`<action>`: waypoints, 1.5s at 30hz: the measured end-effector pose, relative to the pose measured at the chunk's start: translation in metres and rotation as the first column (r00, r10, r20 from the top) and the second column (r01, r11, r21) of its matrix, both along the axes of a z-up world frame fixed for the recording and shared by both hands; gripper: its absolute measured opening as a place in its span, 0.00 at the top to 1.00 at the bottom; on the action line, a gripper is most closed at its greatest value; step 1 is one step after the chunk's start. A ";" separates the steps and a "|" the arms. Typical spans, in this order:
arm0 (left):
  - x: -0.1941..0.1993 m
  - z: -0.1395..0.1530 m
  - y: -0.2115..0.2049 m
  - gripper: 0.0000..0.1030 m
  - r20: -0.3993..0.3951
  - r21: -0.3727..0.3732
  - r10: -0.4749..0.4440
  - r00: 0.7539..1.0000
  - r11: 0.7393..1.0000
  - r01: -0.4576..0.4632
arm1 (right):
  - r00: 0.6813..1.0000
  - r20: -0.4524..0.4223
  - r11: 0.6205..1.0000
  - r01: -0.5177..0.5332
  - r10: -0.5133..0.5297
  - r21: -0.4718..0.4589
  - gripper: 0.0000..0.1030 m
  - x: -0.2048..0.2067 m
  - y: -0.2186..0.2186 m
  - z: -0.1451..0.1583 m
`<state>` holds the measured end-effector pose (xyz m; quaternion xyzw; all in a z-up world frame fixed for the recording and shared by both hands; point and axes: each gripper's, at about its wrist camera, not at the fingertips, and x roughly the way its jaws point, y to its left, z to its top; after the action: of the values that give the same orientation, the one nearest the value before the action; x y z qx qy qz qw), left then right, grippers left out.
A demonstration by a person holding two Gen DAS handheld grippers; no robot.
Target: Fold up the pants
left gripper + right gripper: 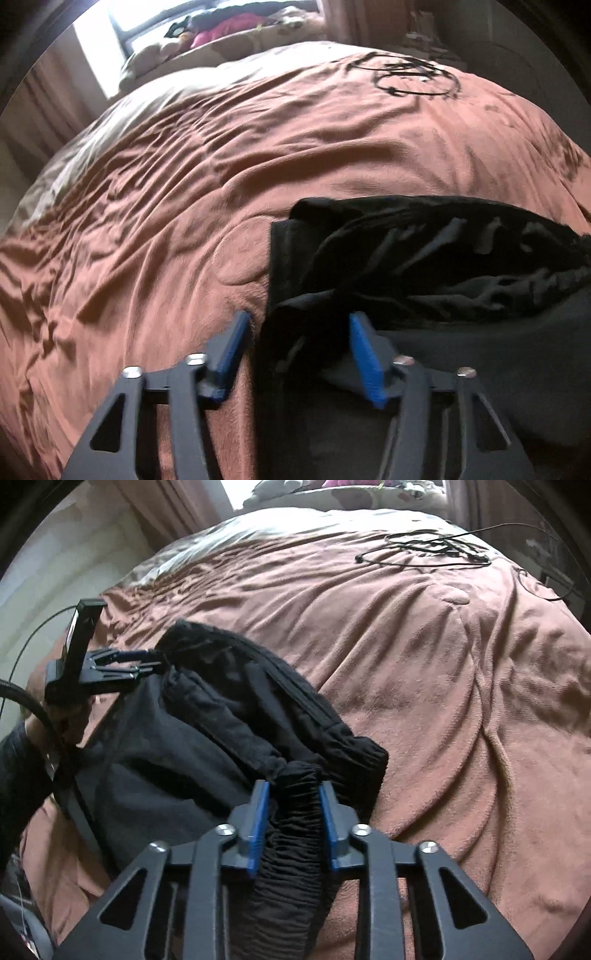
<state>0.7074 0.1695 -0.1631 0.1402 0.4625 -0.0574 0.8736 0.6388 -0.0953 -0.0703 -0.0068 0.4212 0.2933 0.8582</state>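
Black pants (424, 258) lie bunched on a pink-brown blanket (184, 184). My left gripper (299, 321) straddles their left edge: dark cloth sits between the blue pads, the left pad (240, 332) is over the blanket, and the jaws stand apart. In the right wrist view the pants (184, 738) stretch from the left gripper (160, 662) at their far corner to my right gripper (293, 790). That gripper is shut on the gathered elastic band (295, 823).
A black cable (424, 550) lies coiled far back on the blanket (443, 664), also seen as a cable (413, 77) in the left wrist view. A dark sleeve (18, 768) holds the left gripper. Clutter (221, 29) lines the window ledge beyond the bed.
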 end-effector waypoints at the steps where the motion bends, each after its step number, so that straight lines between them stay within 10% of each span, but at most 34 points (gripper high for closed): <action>1: -0.002 0.001 -0.003 0.65 0.008 0.020 -0.007 1.000 1.000 0.007 | 1.000 0.010 1.000 0.002 -0.002 0.006 0.91 -0.002 -0.001 0.003; 4: -0.009 0.010 -0.003 0.94 0.035 0.038 -0.008 0.999 0.999 0.007 | 0.999 0.048 1.000 0.004 -0.005 0.019 0.93 -0.011 -0.005 0.011; 14: -0.004 0.057 0.004 0.96 0.128 -0.055 0.054 0.990 0.997 -0.047 | 0.988 0.136 0.996 0.062 -0.071 0.070 0.95 -0.026 -0.021 0.030; 32: 0.059 0.024 0.019 0.99 0.043 -0.041 0.258 0.965 0.966 -0.256 | 0.969 0.057 0.968 0.238 -0.242 0.074 0.93 0.015 -0.008 0.003; 39: 0.023 0.054 0.031 0.44 0.057 -0.045 0.258 0.964 0.966 -0.256 | 0.962 0.078 0.956 0.247 -0.262 0.159 0.50 -0.002 -0.032 0.022; 45: -0.032 0.087 0.032 0.40 0.072 -0.055 0.253 0.965 0.967 -0.249 | 0.964 0.037 0.941 0.248 -0.263 0.230 0.50 -0.034 -0.043 0.023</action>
<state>0.6755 0.2010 -0.0760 0.0628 0.4407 0.0488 0.8941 0.6052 -0.1386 -0.0469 0.1347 0.3538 0.2248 0.8979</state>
